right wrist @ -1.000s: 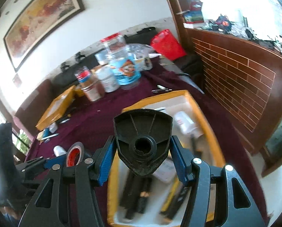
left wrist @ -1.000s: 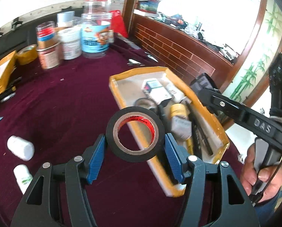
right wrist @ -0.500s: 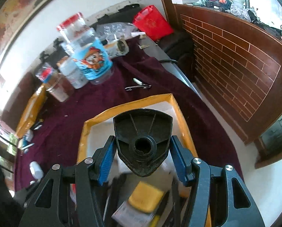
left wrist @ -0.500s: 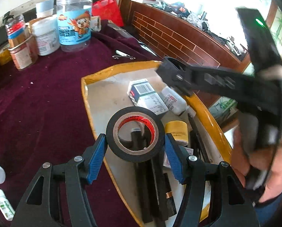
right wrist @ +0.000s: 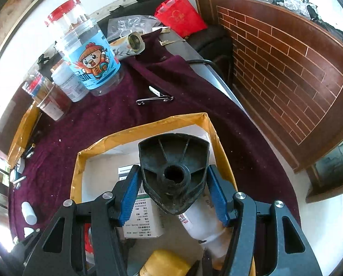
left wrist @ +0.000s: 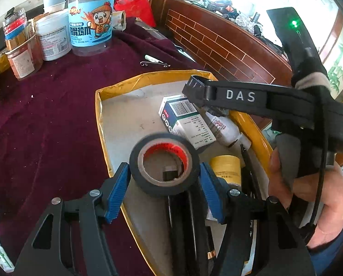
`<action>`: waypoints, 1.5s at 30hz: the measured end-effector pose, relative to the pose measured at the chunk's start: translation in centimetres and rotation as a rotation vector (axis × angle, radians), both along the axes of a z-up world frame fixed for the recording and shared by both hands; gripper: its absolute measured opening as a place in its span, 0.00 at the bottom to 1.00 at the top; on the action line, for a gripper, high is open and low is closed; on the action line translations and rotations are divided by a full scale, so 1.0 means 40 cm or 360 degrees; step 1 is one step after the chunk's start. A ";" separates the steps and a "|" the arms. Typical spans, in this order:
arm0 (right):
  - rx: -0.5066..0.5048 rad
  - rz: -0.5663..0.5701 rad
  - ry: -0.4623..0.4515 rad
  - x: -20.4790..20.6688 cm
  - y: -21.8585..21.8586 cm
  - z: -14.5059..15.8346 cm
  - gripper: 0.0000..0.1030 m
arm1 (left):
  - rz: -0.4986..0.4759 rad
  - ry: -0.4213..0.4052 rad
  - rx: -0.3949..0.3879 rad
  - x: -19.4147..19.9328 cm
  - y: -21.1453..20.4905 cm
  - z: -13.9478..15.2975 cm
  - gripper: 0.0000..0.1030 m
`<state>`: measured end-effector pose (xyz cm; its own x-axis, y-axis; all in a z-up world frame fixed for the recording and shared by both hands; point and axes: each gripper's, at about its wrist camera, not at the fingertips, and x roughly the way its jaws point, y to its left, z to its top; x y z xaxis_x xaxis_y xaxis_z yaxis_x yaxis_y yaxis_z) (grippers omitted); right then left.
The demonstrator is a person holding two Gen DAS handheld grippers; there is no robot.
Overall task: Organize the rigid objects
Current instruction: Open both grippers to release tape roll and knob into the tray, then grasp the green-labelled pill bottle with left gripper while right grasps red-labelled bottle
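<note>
Clamped between the ribbed blue pads of the left gripper [left wrist: 164, 181]: a matte black tape roll [left wrist: 164, 166] with a red-printed cardboard core, held above the yellow-rimmed tray [left wrist: 99, 105]. Gripped in the right gripper [right wrist: 173, 192]: a ribbed, shield-shaped black plastic part [right wrist: 174, 172] with a round hole, over the tray's white box [right wrist: 141, 218] and bottle [right wrist: 203, 220]. Both angled steeply down; right hand [left wrist: 309, 197] wrapped round its handle.

Black tape roll [left wrist: 164, 163] and black knob [right wrist: 174, 172], seemingly above yellow-rimmed tray [left wrist: 97, 96].
</note>
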<state>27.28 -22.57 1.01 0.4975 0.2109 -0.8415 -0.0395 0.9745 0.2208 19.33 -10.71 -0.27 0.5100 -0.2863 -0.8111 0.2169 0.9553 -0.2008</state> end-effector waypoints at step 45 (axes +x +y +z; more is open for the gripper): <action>0.0364 0.0510 -0.0202 -0.472 0.389 0.014 0.52 | 0.0730 0.0083 -0.0151 -0.410 0.624 0.021 0.60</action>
<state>8.38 -7.01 1.56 0.4731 0.5464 -0.6911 -0.3740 0.8348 0.4040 2.91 14.24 0.58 0.5607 -0.1147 -0.8201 -0.2359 0.9272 -0.2910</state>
